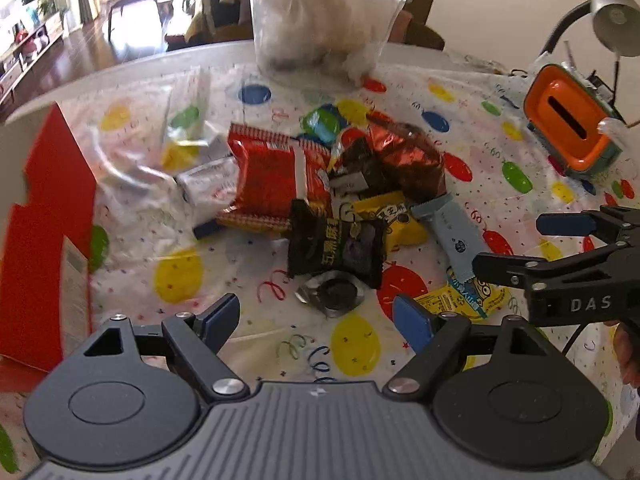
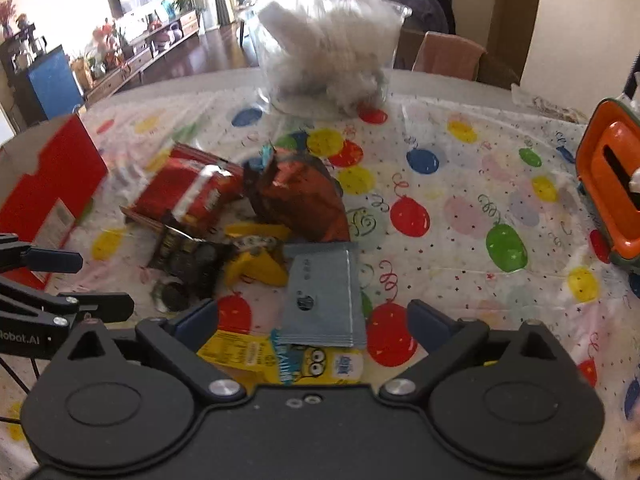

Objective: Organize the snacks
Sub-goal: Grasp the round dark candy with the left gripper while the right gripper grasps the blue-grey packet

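Note:
A heap of snack packets lies mid-table: a red packet [image 1: 272,176] [image 2: 188,188], a brown foil bag [image 1: 412,160] [image 2: 300,196], a black packet [image 1: 340,248] [image 2: 192,260], a yellow packet [image 1: 396,220] [image 2: 256,268], a pale blue sachet [image 1: 448,228] [image 2: 324,300] and a yellow Minions packet [image 1: 468,300] [image 2: 288,360]. My left gripper [image 1: 316,320] is open and empty, just short of a round foil-wrapped snack [image 1: 332,292]. My right gripper [image 2: 312,320] is open and empty over the blue sachet and Minions packet; it also shows in the left wrist view [image 1: 520,244].
A clear plastic tub with a white bag [image 1: 324,16] [image 2: 332,48] stands at the far side. A red box [image 1: 44,216] [image 2: 48,184] lies at the left. An orange container [image 1: 572,120] [image 2: 612,184] and a desk lamp [image 1: 612,12] stand at the right. A balloon-print cloth [image 1: 240,264] covers the table.

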The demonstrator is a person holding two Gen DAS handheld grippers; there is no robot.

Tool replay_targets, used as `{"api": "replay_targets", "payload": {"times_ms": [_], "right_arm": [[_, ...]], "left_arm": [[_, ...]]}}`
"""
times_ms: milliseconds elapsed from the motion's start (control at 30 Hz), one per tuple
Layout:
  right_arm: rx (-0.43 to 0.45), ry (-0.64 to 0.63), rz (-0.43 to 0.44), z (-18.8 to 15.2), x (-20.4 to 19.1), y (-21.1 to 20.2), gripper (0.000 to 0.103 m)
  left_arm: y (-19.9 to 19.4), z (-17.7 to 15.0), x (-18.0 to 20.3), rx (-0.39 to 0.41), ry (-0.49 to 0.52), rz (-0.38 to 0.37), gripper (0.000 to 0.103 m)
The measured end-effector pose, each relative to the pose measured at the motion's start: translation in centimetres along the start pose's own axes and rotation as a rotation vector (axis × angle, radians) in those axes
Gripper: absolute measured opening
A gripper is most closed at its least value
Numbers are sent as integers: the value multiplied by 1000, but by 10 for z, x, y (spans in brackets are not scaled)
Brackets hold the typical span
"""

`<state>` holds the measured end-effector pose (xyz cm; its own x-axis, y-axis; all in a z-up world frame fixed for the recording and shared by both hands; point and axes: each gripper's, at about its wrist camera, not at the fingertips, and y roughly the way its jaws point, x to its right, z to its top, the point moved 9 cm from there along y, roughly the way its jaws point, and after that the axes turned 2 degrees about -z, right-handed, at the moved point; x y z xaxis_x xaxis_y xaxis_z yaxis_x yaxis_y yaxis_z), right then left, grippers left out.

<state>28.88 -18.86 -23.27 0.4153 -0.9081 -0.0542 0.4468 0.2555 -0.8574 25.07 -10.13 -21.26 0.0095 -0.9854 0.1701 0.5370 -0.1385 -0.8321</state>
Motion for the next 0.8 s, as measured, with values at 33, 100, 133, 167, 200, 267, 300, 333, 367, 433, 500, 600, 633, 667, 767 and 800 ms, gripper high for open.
{"api": "replay_targets", "payload": {"times_ms": [33, 100, 133, 167, 200, 267, 300, 333, 367, 433, 500, 600, 633, 667, 767, 800], "right_arm": [[-6, -6, -1, 0, 1, 5, 99], [-20, -11, 7, 0, 4, 14, 97], [-27, -12, 11, 0, 5, 18, 96], [-33, -14, 14, 0, 6, 23, 94], [-39, -16, 14, 1, 7, 27, 93], [-48, -18, 21, 3, 8, 34, 88], [-53, -20, 23, 3, 8, 38, 86], [-59, -27, 27, 4, 8, 41, 84], [-63, -35, 26, 4, 7, 44, 82], [-68, -47, 28, 5, 7, 49, 80], [-75, -50, 35, 6, 7, 53, 78], [-85, -53, 39, 6, 7, 59, 76], [-90, -55, 40, 5, 7, 61, 74], [-93, -56, 40, 5, 7, 62, 73], [-89, -63, 41, 5, 7, 64, 72], [-87, -68, 41, 6, 7, 64, 72]], "left_arm": [[5, 0, 1, -6, -7, 5, 84], [13, 1, 4, -15, -18, 17, 84], [17, 2, 5, -20, -23, 25, 84], [20, 2, 6, -24, -26, 31, 84], [23, 3, 7, -27, -26, 37, 84], [30, 3, 9, -39, -25, 61, 84], [33, 4, 10, -45, -26, 66, 84], [36, 4, 10, -53, -30, 71, 84], [39, 4, 10, -61, -34, 77, 84], [44, 5, 9, -71, -39, 85, 84], [48, 7, 10, -80, -41, 87, 84], [53, 7, 11, -100, -40, 90, 84], [55, 7, 12, -108, -36, 99, 83], [56, 6, 12, -114, -33, 103, 78], [60, 5, 11, -132, -38, 102, 68], [60, 5, 10, -128, -36, 105, 67]]}}
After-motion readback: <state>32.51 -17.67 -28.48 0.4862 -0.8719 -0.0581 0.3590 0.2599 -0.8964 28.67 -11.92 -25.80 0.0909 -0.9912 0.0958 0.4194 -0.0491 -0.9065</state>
